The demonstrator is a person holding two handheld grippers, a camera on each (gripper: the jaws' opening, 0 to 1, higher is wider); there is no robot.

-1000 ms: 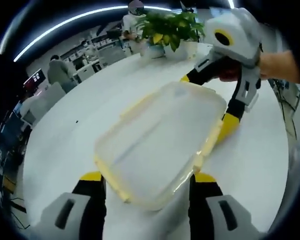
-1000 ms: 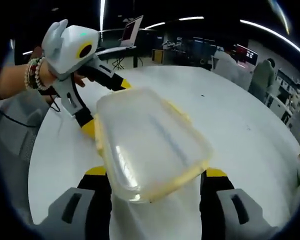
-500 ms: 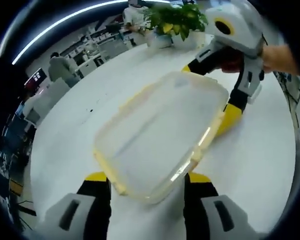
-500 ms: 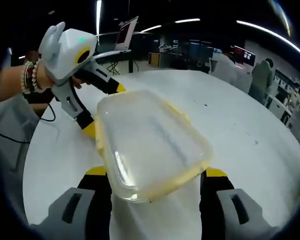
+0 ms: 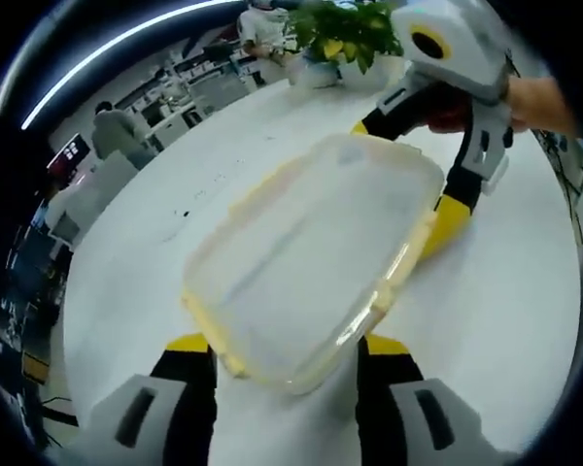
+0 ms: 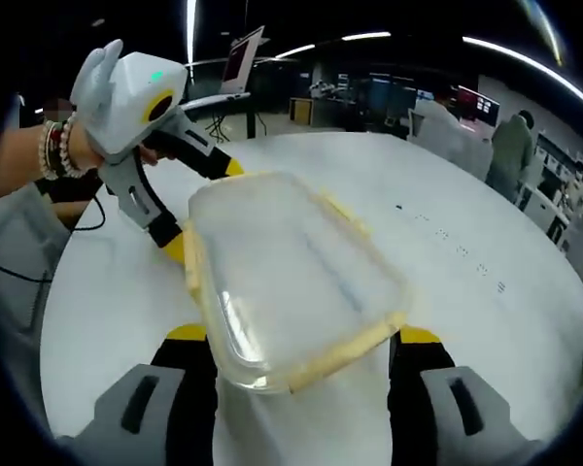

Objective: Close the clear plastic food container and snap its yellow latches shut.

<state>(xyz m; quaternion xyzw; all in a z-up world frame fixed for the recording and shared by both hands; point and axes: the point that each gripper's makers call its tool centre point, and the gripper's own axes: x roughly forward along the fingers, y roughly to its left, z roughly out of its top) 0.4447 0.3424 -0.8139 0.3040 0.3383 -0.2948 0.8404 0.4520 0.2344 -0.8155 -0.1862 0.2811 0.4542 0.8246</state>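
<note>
The clear plastic container [image 5: 311, 252] with its lid on and yellow latches [image 5: 400, 272] along its rim spans between both grippers over the white table [image 5: 505, 320]. My left gripper [image 5: 284, 349] is shut on its near short end, one jaw against each side. My right gripper [image 5: 408, 175] grips the far end, its yellow fingertips [image 5: 445, 223] against the rim. In the right gripper view the same container [image 6: 291, 272] sits between the right gripper's [image 6: 301, 342] jaws. The left gripper [image 6: 202, 209] holds the opposite end there. The latches [image 6: 355, 348] lie flat along the edges; whether they are snapped I cannot tell.
A potted green plant [image 5: 345, 39] stands at the table's far edge. A hand with bead bracelets [image 6: 60, 148] holds the left gripper. A laptop [image 6: 248, 56] stands beyond the table, and people sit at desks [image 5: 112, 136] in the background.
The table and room slide a little behind the container, so both hands have shifted together. The container keeps its place between both sets of jaws.
</note>
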